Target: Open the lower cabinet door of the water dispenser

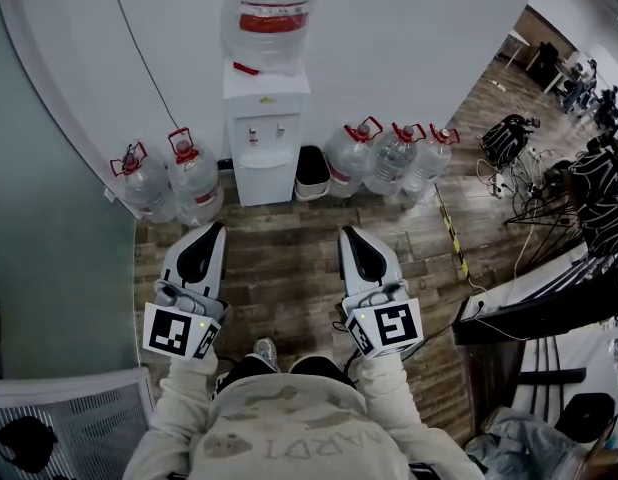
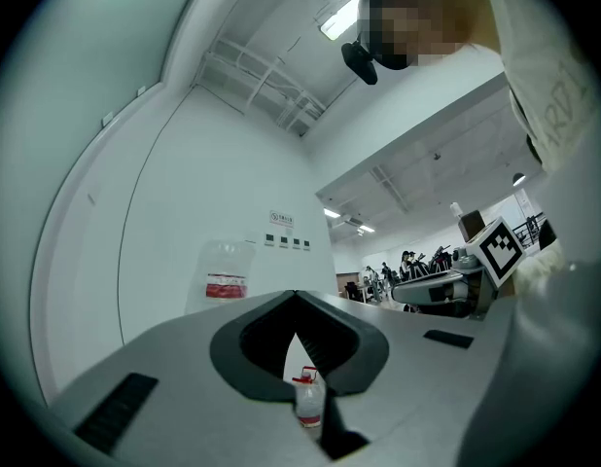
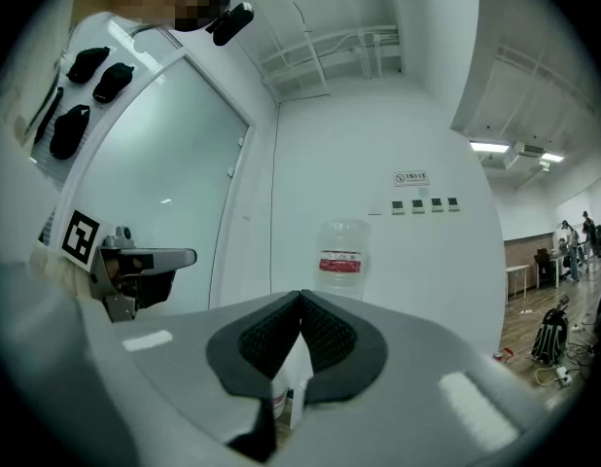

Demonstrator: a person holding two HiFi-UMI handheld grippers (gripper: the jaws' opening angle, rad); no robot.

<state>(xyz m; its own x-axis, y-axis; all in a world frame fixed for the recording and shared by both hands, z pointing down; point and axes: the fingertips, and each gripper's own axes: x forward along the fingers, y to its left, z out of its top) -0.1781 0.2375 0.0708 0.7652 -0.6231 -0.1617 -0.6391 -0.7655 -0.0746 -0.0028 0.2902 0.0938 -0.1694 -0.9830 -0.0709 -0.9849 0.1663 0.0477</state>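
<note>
A person's pale sweatshirt [image 1: 289, 428] fills the foreground as the left gripper [image 1: 214, 226] and right gripper [image 1: 347, 231] are held side by side above the wooden floor [image 1: 289, 268]. Each pair of fingers [image 1: 202, 253] is closed tip to tip on nothing. Ahead, at the floor's far edge against the white wall [image 1: 409, 38], stands the white water dispenser [image 1: 265, 133], its lower cabinet door [image 1: 264, 180] shut and well apart from both grippers. Water jugs [image 1: 179, 180] flank it, and a black bin [image 1: 311, 171] sits just beside its right.
</note>
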